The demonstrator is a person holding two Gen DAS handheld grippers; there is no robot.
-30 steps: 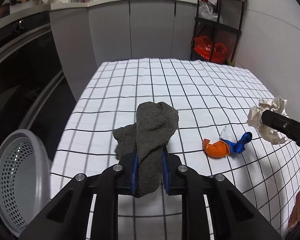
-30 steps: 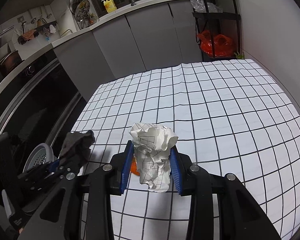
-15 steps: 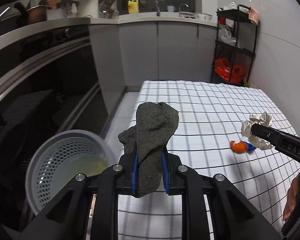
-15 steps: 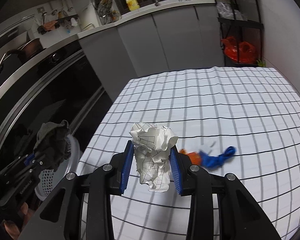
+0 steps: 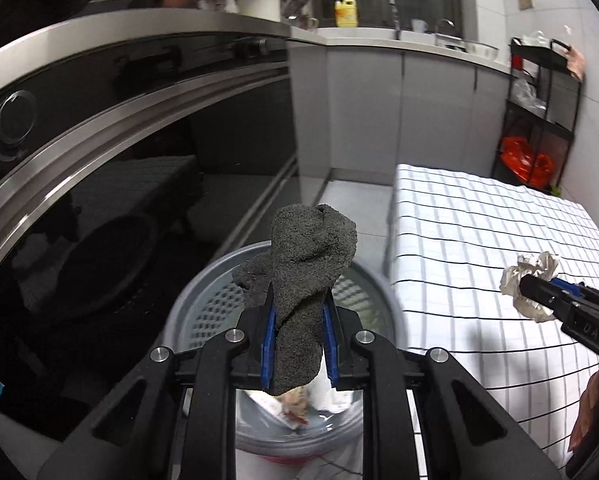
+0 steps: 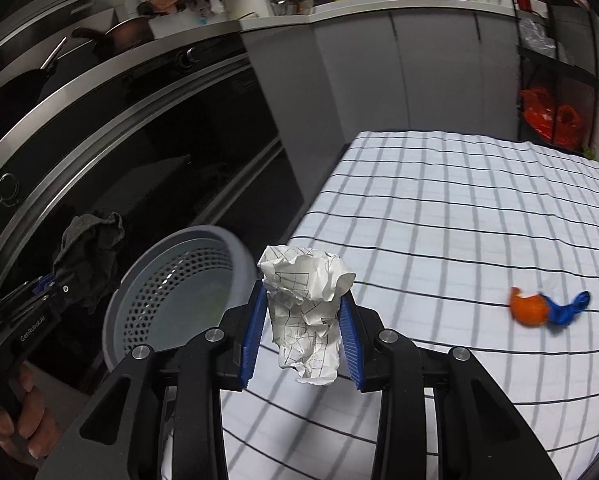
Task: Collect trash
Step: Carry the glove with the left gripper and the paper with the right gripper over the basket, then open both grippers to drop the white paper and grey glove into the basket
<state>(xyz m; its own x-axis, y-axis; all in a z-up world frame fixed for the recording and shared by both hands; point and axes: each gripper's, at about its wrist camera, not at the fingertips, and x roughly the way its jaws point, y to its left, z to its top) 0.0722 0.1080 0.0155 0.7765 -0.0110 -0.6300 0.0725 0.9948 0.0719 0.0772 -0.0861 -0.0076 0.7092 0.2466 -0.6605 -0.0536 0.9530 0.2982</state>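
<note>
My left gripper [image 5: 298, 312] is shut on a dark grey cloth [image 5: 305, 280] and holds it right above the grey perforated bin [image 5: 211, 312], which has some trash at its bottom. My right gripper [image 6: 303, 316] is shut on a crumpled white paper ball [image 6: 305, 300] over the left edge of the checked table [image 6: 459, 208], beside the bin [image 6: 171, 292]. The right gripper with the paper [image 5: 533, 284] also shows in the left wrist view. The left gripper with the cloth [image 6: 89, 256] shows at the left of the right wrist view. An orange scrap [image 6: 529, 312] and a blue balloon [image 6: 571, 308] lie on the table.
A black oven front [image 5: 99, 184] stands just behind the bin. Grey cabinets [image 6: 419, 60] and a black rack with red bags [image 6: 547, 112] stand beyond the table. The bin stands on the floor at the table's left edge.
Both grippers have swung left from over the table toward the bin. The left gripper with the cloth is now above the bin; the right gripper with the paper is at the table's left edge.
</note>
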